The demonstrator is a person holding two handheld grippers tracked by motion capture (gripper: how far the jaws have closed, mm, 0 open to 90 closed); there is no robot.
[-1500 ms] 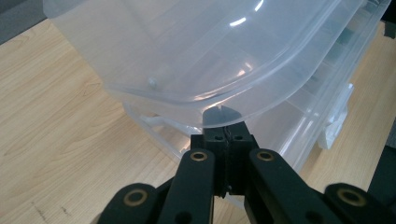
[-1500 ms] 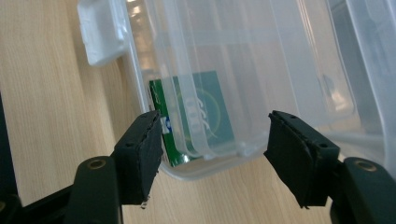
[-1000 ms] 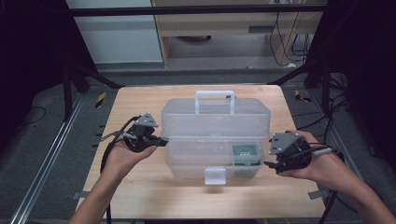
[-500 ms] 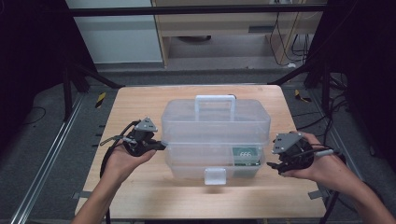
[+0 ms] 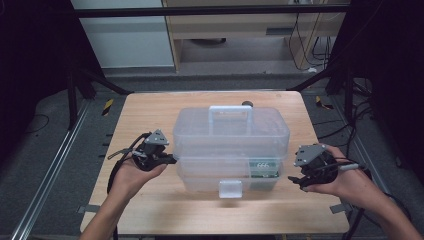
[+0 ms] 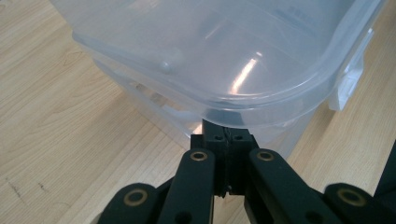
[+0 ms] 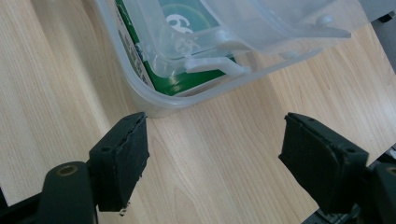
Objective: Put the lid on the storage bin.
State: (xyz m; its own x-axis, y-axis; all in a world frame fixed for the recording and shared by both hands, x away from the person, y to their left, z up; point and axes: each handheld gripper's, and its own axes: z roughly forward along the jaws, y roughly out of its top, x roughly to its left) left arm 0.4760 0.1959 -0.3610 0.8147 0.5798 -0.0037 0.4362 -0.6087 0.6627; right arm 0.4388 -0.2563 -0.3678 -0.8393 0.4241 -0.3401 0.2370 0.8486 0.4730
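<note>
Storage box (image 5: 231, 147) of clear plastic sits in the middle of the wooden worktop (image 5: 150, 112), with a white carry handle (image 5: 230, 111) on its lid and a white latch (image 5: 230, 188) at the front edge nearest the person. A green packet (image 5: 263, 167) lies inside the lower part, toward the person's right front corner; the right gripper view shows it (image 7: 154, 56) through the wall.

Compared with a second ago, the box looks much where it was, and the lid appears a little raised over the base, though whether it is fully unlatched I cannot tell.

Left tongs (image 5: 167, 160) are closed tight, tips against the box's left side just under the lid rim; the left gripper view has the jaws pressed together with nothing visible between them (image 6: 227, 140).

Right tongs (image 5: 296, 179) have just been opening and now stand wide, with bare worktop between the jaws and the box corner just ahead, apart from them (image 7: 212, 149). They have drawn back slightly from the box since a second ago.

My reading: the right side has let go, so the box rests on its own, steadied at most by the left tips.
</note>
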